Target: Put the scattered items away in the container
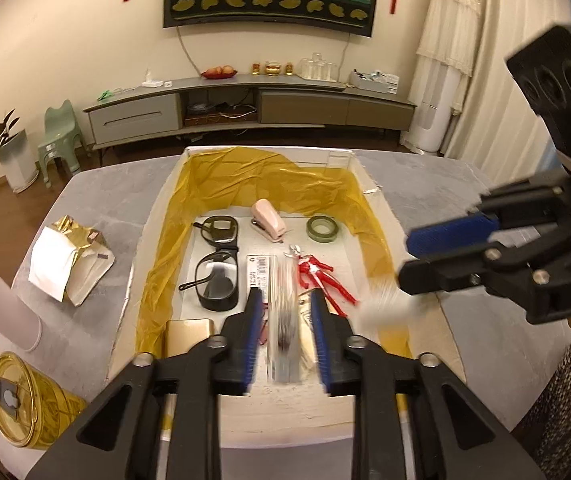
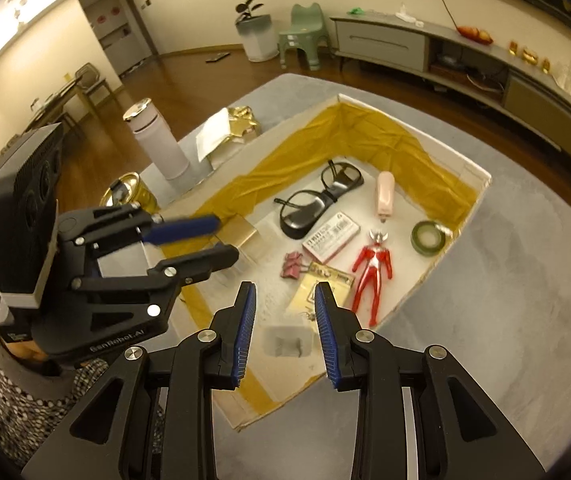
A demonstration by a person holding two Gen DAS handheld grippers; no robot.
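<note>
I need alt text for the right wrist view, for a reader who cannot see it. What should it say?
The open right gripper hovers over the near edge of a white box lined with yellow plastic, above a small blurred grey object. The box holds black glasses, a pink stapler, a red toy figure and a green tape roll. The left gripper reaches in from the left.

- You worked under warm, yellowish indoor light; a ceiling panel (image 2: 41, 4) blew out to white at the upper left of the right wrist view.
- Both fisheye views bent straight edges, and the corners fell to black.
- Motion smeared a clear item (image 1: 283, 320) between your left gripper's (image 1: 285, 320) fingers.
- A pale blur (image 1: 385, 304) hung below your right gripper (image 1: 425, 256).
- The gold tin (image 1: 21, 396) caught small glints.
</note>
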